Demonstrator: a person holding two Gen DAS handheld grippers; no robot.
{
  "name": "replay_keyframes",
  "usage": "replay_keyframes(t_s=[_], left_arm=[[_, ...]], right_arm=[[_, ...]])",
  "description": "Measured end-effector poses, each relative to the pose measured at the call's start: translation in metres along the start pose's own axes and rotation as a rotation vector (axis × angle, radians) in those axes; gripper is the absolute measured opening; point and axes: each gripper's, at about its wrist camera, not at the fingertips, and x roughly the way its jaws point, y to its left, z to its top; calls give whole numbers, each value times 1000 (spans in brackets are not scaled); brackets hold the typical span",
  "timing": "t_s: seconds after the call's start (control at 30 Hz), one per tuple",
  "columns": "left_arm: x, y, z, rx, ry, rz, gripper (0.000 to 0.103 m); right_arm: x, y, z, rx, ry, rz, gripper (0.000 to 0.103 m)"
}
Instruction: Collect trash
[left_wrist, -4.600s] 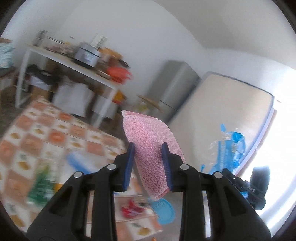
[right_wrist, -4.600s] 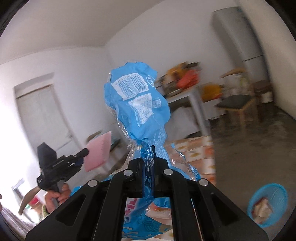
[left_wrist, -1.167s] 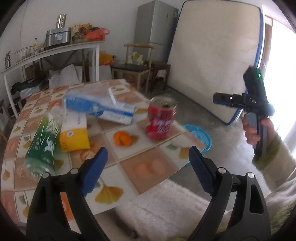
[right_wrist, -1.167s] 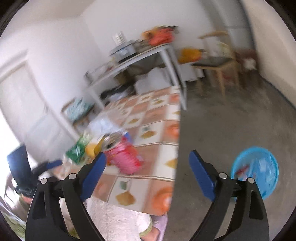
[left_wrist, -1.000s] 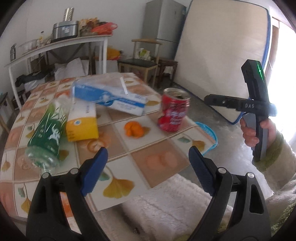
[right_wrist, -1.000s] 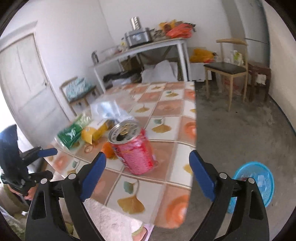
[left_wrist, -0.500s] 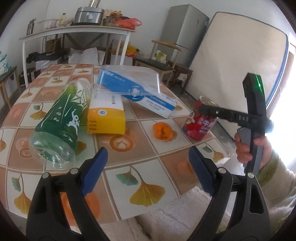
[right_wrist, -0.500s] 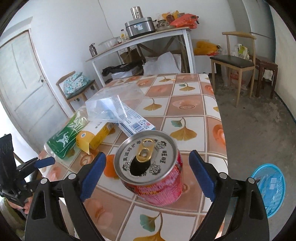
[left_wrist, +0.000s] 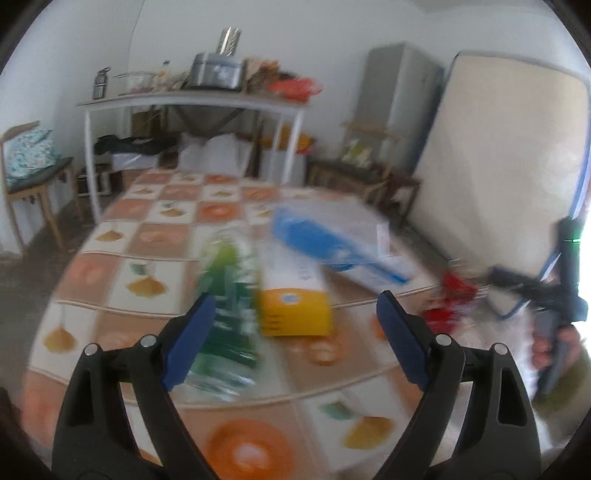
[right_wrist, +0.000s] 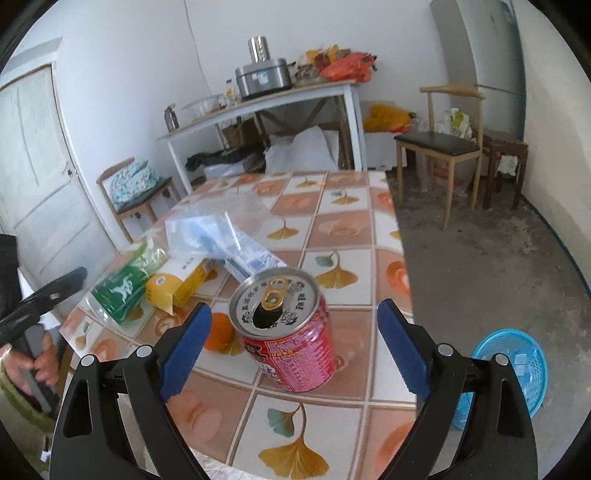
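Observation:
On the tiled table (right_wrist: 343, 225) stands an opened red can (right_wrist: 291, 332), upright, between the wide-open fingers of my right gripper (right_wrist: 291, 339), which does not touch it. An orange peel (right_wrist: 218, 332) lies left of the can. A yellow carton (left_wrist: 293, 302), a green plastic bottle (left_wrist: 229, 295) on its side and a blue-and-clear plastic package (left_wrist: 340, 243) lie in front of my left gripper (left_wrist: 295, 343), which is open and empty above the table's near side. The left wrist view is blurred. The can (left_wrist: 448, 299) shows there at the right.
A blue basket (right_wrist: 509, 369) with scraps sits on the floor right of the table. A wooden chair (right_wrist: 439, 147), a white side table (right_wrist: 266, 103) with a cooker, a fridge (left_wrist: 399, 110) and a leaning mattress (left_wrist: 506, 166) stand beyond. Another chair (left_wrist: 29, 173) is at the left.
Both grippers earlier held a pink sponge and a blue wrapper; now both are open and empty. The right gripper has closed in around the can. The left view has swung left, blurring.

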Motion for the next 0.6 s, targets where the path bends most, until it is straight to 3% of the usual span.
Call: replay_keyframes(t_s=[0.07,0.17,0.2,0.23,0.37,0.47,0.6], left_arm=[[28,12,3,17,116,125,85],[57,29,-3,-11,223,150,84],[62,35,-6,-39,248,148,81],[66,41,-9,-79,275,133,66],[51,57,-21,-182,263,84,67],[33,63,-31,-212,269,108,67],[5,67,-51,-305,332,90,67]], right_arm=[[-10,-1,4,10,-24,-1,88],[-19,-1,8,21,-48,2,88],[-21,-1,9,22,-54,3,88],[-23,0,10,21,-59,3,88],[-24,5,9,13,-55,5,88],[-21,9,10,3,-43,6,88],[-19,12,8,0,-41,12,88]])
